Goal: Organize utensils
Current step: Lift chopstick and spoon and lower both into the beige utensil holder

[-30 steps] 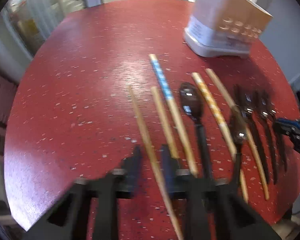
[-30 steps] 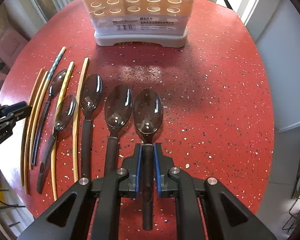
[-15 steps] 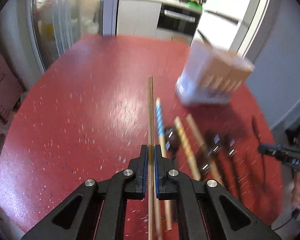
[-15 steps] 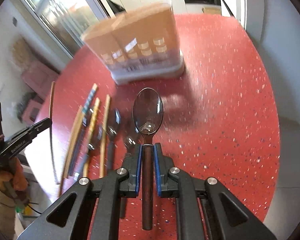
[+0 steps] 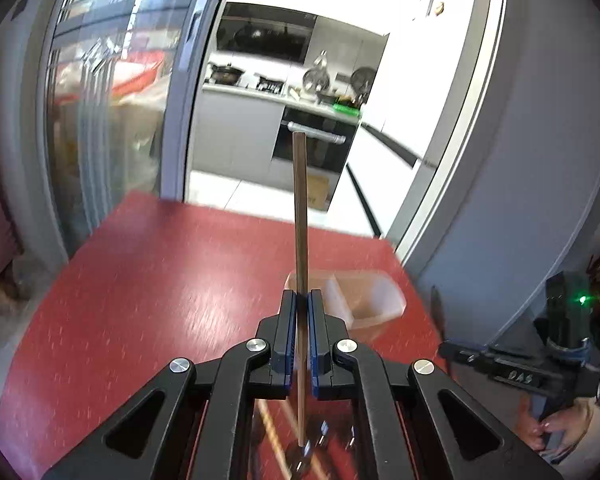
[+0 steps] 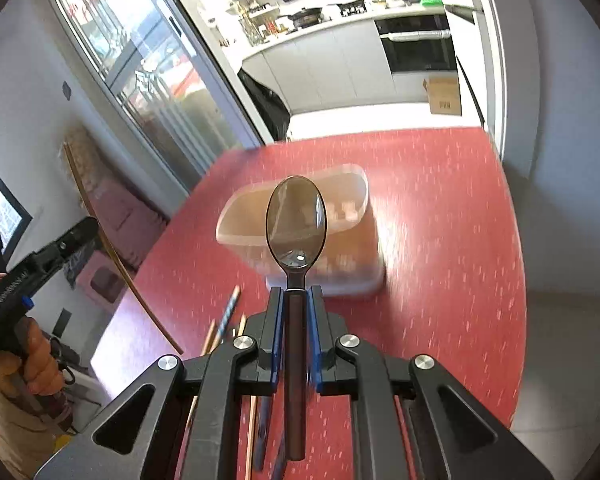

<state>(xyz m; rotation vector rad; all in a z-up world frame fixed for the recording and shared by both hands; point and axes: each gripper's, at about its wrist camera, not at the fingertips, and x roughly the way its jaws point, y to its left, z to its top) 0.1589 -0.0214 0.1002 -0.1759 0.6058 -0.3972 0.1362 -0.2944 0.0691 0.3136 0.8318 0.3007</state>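
Observation:
My left gripper [image 5: 300,300] is shut on a thin wooden chopstick [image 5: 300,208], which sticks out ahead and up, high above the red table [image 5: 160,280]. My right gripper [image 6: 296,292] is shut on the dark handle of a black spoon [image 6: 296,228], bowl forward. The beige utensil holder [image 6: 340,208] stands on the table just beyond the spoon; in the left wrist view this holder [image 5: 372,296] shows right of the fingers. Seen from the right wrist, the left gripper [image 6: 88,228] carries its chopstick [image 6: 112,248] at the left edge. More chopsticks [image 6: 228,312] lie on the table below.
The other gripper [image 5: 500,364] with its spoon [image 5: 436,308] and a person's hand [image 5: 548,428] show at the right in the left wrist view. Loose utensils [image 5: 312,448] lie blurred beneath my left fingers. A kitchen doorway and a glass sliding door stand behind the table.
Both grippers rose well off the table and tilted up, carrying the chopstick and the spoon. The left gripper closed on the chopstick at the start. The holder now sits nearer the spoon's tip.

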